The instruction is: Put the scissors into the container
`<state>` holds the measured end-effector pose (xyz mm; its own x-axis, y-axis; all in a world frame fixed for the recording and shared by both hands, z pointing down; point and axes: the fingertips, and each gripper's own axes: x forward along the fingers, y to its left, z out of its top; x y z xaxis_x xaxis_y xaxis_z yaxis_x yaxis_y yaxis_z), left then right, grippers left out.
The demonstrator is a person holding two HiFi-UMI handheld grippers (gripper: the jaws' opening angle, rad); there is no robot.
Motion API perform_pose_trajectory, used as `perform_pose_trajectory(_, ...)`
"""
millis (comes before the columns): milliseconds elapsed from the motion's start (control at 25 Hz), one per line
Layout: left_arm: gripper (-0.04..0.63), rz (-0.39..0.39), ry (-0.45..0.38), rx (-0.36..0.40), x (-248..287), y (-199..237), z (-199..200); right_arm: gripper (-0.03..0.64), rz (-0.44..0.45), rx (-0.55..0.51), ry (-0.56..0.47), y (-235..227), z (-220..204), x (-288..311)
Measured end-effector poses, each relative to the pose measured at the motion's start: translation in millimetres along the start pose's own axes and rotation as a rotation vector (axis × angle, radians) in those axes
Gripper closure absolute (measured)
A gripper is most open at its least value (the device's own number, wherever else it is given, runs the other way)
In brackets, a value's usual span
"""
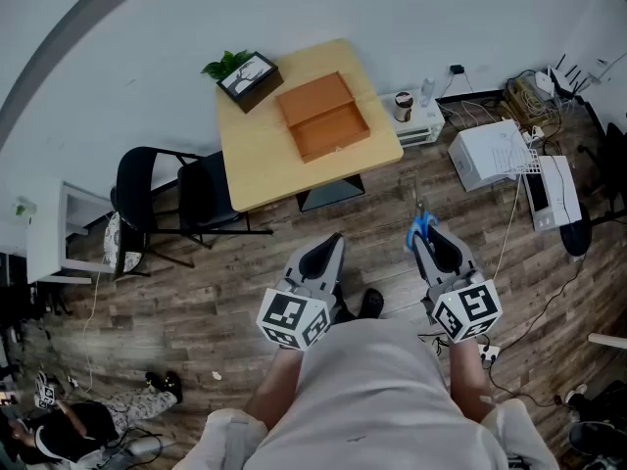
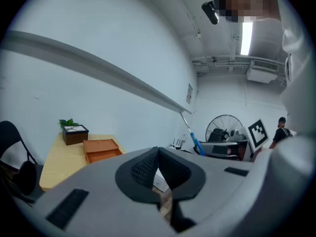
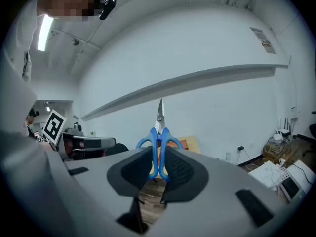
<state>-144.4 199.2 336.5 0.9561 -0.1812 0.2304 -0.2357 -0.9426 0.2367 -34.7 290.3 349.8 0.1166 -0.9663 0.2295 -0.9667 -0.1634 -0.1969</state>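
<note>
Blue-handled scissors (image 3: pixel 159 137) stand blades-up between the jaws of my right gripper (image 3: pixel 158 168), which is shut on their handles. In the head view the scissors (image 1: pixel 421 225) stick out ahead of the right gripper (image 1: pixel 432 244), over the wooden floor. My left gripper (image 1: pixel 322 259) is shut with nothing in it; its pads meet in the left gripper view (image 2: pixel 159 171). The container, an open orange wooden box (image 1: pixel 322 116), lies on the light wooden table (image 1: pixel 255 164) ahead, far from both grippers. It also shows in the left gripper view (image 2: pixel 101 149).
A dark box with a green plant (image 1: pixel 247 76) sits on the table's far left corner. Black chairs (image 1: pixel 176 204) stand left of the table. A white printer (image 1: pixel 490 153), cables and other equipment crowd the floor on the right. A white wall lies behind the table.
</note>
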Motion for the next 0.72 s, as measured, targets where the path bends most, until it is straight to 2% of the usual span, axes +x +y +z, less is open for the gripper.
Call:
perform_pose_trajectory(400, 0.588, 0.005, 0.011, -0.006, -1, -9, -8, 0.535, 0.0, 0.037, 0.006, -2, -6, -17)
perform_pose_trajectory(720, 0.588, -0.005, 0.025, 0.018, 6, -17, -8, 0.535, 0.007, 0.004, -0.023, -4, -3, -23)
